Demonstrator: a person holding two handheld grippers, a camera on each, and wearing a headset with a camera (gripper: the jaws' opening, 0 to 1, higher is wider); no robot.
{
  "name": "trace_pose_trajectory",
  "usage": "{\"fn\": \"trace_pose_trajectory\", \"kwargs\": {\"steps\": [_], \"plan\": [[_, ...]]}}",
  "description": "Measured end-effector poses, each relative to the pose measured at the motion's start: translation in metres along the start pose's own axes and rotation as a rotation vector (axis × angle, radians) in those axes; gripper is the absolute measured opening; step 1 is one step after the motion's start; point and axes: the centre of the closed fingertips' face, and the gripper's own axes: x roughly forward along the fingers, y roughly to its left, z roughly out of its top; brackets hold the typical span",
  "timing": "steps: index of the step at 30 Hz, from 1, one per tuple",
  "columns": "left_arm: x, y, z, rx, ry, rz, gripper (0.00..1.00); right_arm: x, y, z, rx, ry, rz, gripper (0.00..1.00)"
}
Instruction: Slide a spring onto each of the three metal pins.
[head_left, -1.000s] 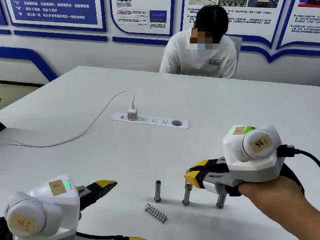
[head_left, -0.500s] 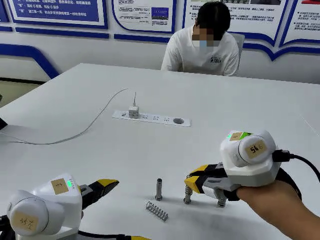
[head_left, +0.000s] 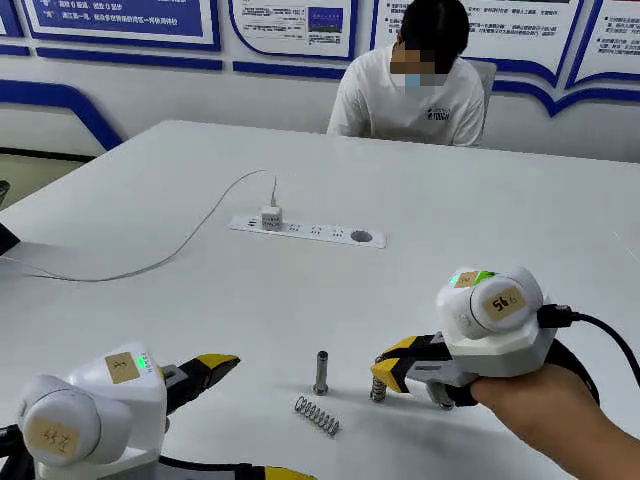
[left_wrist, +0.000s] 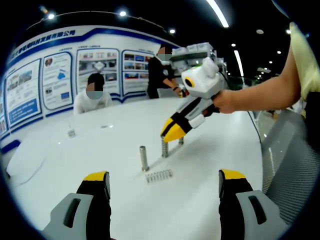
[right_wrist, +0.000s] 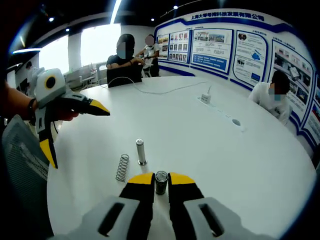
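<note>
White table (head_left: 450, 230): left gripper (left_wrist: 165, 176) fingers (left_wrist: 95, 182) spread, right gripper (right_wrist: 161, 179) seemingly pinching sprung pin (left_wrist: 164, 147).

The white table (head_left: 480, 240) carries 1 power strip (head_left: 305, 229), 1 white cable (head_left: 170, 255), 1 bare upright pin (head_left: 321, 372), 1 spring-fitted pin (head_left: 378, 388) and 1 loose spring (head_left: 317, 415).

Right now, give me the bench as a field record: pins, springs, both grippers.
bare pin: short upright steel cylinder, no spring on it
loose spring: small coiled steel spring lying flat on the white table, beside the bare pin
middle pin: upright, spring coils around it
third pin: past the middle pin, too small to judge
right gripper: jaws shut around the middle pin's top
left gripper: jaws wide open, holding nothing, clear of the pins
</note>
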Motion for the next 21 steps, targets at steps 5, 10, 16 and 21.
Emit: {"fn": "trace_pose_trajectory", "kwargs": {"steps": [5,10,16,21], "plan": [[-0.0002,0.0006,-0.0006,-0.003,0.001,0.003,0.91,0.002,0.0001,-0.0056,0.003,0.009,0.001,0.12],[0.0003,-0.0005,-0.0013,-0.003,0.002,0.001,0.91,0.0025,0.001,-0.0057,0.005,0.011,0.002,0.12],[0.0002,-0.0002,0.0001,0.001,-0.001,0.002,0.91,0.0011,-0.0001,-0.0046,0.008,0.009,0.0,0.13],[-0.0004,-0.0004,0.0015,0.004,-0.002,0.001,0.91,-0.0024,-0.001,-0.0053,0.012,0.009,-0.006,0.15]]}}
